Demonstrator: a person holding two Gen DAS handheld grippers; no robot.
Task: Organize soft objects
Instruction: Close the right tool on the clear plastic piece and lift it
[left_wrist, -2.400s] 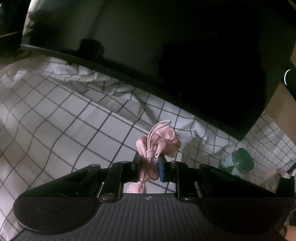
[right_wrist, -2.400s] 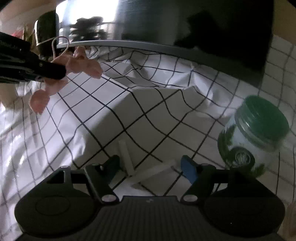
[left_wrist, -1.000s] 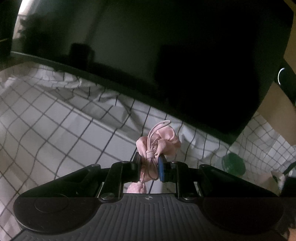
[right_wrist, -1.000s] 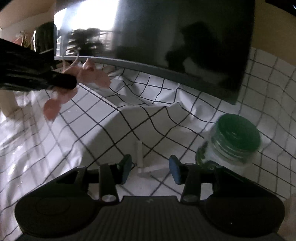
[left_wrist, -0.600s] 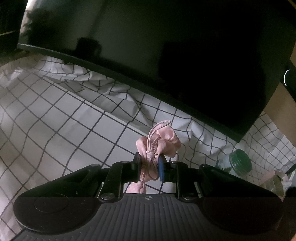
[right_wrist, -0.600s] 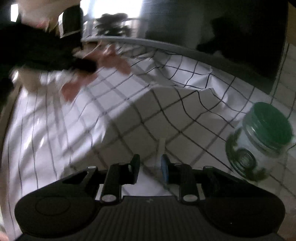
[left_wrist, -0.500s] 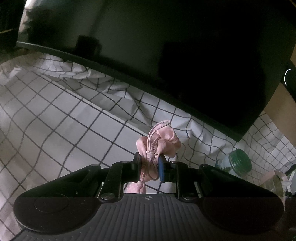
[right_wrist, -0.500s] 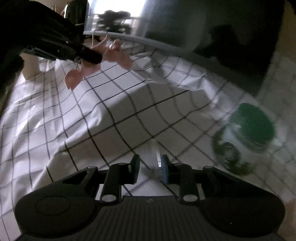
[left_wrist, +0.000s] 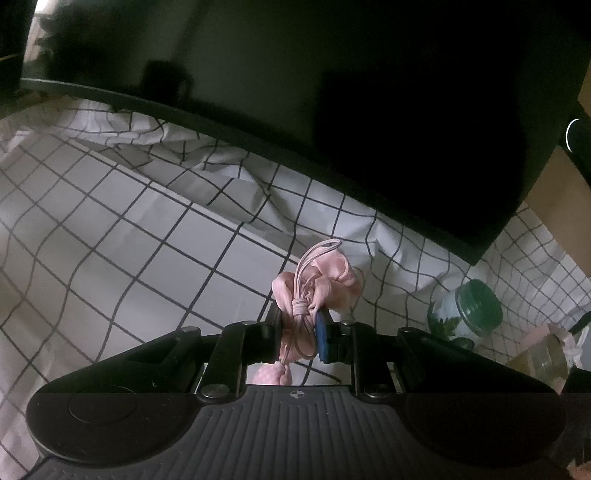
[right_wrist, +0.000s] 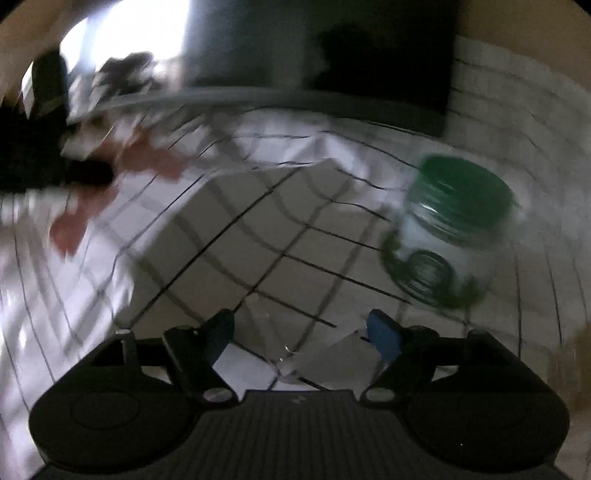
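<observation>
1. Since the frame half a second back, when my right gripper (right_wrist: 301, 334) had its 2 fingers nearly together, its jaws had swung wide and were opening as I watched; nothing was pinched between them, only a pale creased strip (right_wrist: 325, 354) lying on the cloth below the gap.
2. My left gripper (left_wrist: 299, 334) had kept its narrow clamp through all the earlier frames, jaws closed on the pink drawstring pouch (left_wrist: 316, 284).
3. That pouch sat bunched between the left fingers, its satin folds puffing out ahead of the tips, a knotted cord loop (left_wrist: 314, 254) standing up from it and a small pink end hanging below.
4. From the right wrist view the same pouch (right_wrist: 147, 158) showed only as a pink blur at upper left, held clear above the cloth by the dark left tool.
5. Under both tools lay the checked white cloth (left_wrist: 110, 240), rumpled near its far edge.
6. Off to the right on the cloth stood a green-lidded jar (right_wrist: 447, 229), well apart from the pouch and just beyond my right gripper's right finger.
7. Behind everything rose a big dark screen (left_wrist: 332, 92), its lower edge meeting the cloth.
</observation>
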